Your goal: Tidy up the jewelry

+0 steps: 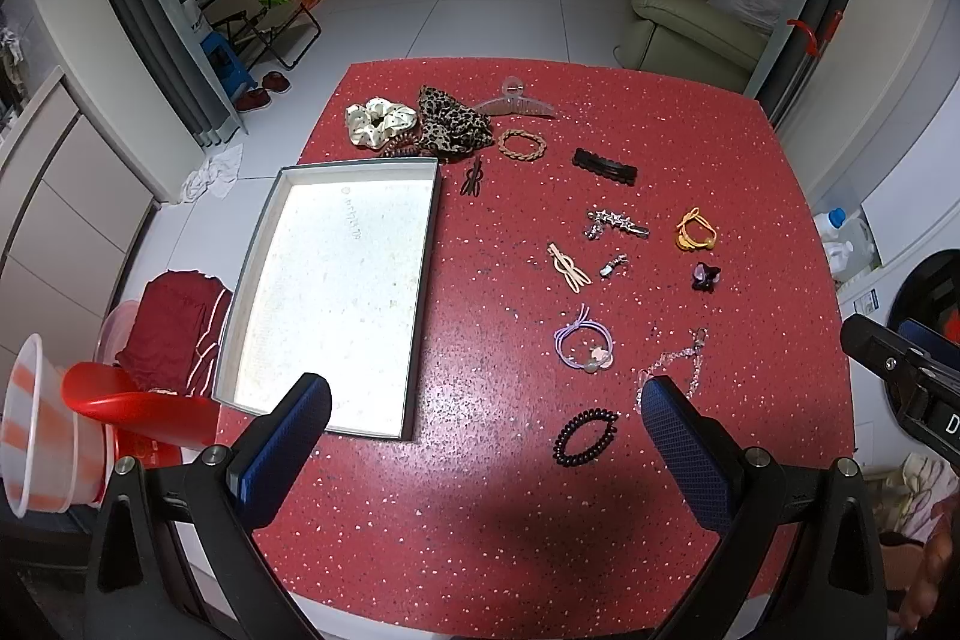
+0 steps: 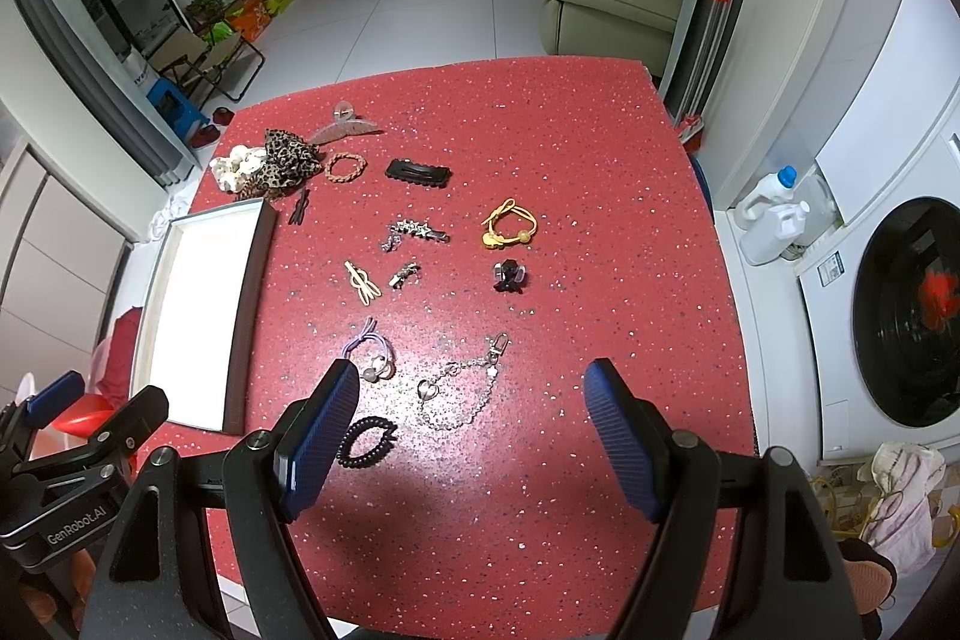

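Both grippers, left point(image 1: 486, 403) and right point(image 2: 471, 391), hover with fingers spread, empty, over the speckled red tabletop point(image 2: 600, 160); beaded silver chain point(image 2: 462, 400) and shallow white rectangular cardboard tray point(image 1: 420, 316) below.

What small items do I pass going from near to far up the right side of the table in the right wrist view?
Silver chain → black flower clip → yellow hair tie. Farther along that side, only bare red table shows.
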`<state>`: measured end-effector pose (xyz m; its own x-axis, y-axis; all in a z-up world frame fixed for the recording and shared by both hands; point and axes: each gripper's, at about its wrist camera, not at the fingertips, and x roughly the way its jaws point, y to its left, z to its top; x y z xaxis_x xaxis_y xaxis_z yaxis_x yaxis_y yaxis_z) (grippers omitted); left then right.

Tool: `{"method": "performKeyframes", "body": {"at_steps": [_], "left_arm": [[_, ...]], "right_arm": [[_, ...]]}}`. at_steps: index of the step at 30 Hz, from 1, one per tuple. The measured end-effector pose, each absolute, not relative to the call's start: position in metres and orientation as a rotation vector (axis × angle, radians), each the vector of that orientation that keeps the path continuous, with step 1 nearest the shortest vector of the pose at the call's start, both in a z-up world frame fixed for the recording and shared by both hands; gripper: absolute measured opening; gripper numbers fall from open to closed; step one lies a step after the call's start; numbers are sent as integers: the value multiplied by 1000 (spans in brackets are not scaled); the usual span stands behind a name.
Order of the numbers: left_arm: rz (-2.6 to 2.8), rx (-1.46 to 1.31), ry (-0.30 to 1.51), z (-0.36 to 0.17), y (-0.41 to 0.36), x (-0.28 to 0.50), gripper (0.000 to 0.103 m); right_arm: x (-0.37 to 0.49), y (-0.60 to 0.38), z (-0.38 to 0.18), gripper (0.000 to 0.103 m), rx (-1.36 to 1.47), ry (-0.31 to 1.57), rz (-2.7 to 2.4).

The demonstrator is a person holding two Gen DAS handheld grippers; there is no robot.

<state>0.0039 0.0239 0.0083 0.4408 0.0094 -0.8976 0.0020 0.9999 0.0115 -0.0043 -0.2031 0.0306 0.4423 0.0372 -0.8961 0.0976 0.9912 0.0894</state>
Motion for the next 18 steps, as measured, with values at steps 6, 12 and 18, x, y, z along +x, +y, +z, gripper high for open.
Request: {"method": "performKeyframes", "body": {"at_steps": [6,12,18], "left_arm": [[4,12,1114,8,23,4,103],[5,12,1115,9,23,5,103],[7,11,1117,8,24,2,103]], "right_arm": [[-4,-203,31,80,135,1113,-37],[-4,-203,31,80,135,1113,-37],[-4,-203,30,80,135,1114,-37]]}}
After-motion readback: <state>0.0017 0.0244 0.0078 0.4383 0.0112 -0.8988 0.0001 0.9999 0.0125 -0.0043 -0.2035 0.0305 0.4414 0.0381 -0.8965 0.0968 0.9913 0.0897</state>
